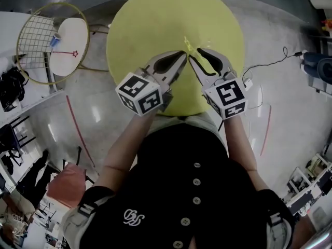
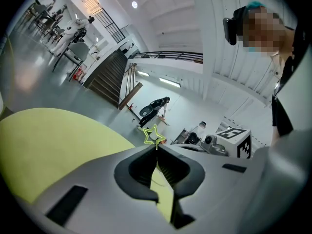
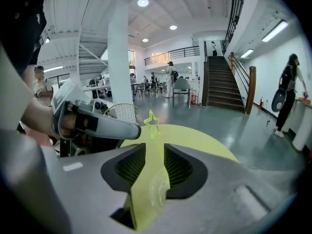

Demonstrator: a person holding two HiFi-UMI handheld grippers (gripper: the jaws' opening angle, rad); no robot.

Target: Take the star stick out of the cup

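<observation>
Round yellow-green bench [image 1: 155, 19] stands on a glossy grey floor [image 1: 290, 118]. Both claws hang over its near edge, tips almost meeting. The left claw [image 1: 181, 56] is together, clamped on the thin yellow-green star stick [image 2: 153, 134] right below the star, which pokes out just past its tips. The right claw [image 3: 153, 147] is apart, with a small clear round cup [image 3: 157, 189] in the gap. Can't tell if a pad touches it, or if the stick's lower end sits in it. The room is an open hall with a white pillar [image 3: 119, 57], a dark staircase [image 3: 222, 87] at far right and round ceiling lights [image 3: 143, 2] on. Left of the bench a yellow-framed racket [image 1: 39, 32] lies on a white table [image 1: 8, 25]. At right a black cable [image 1: 264, 61] trails on the floor. Red tape lines [image 1: 78, 128] run on both sides.
</observation>
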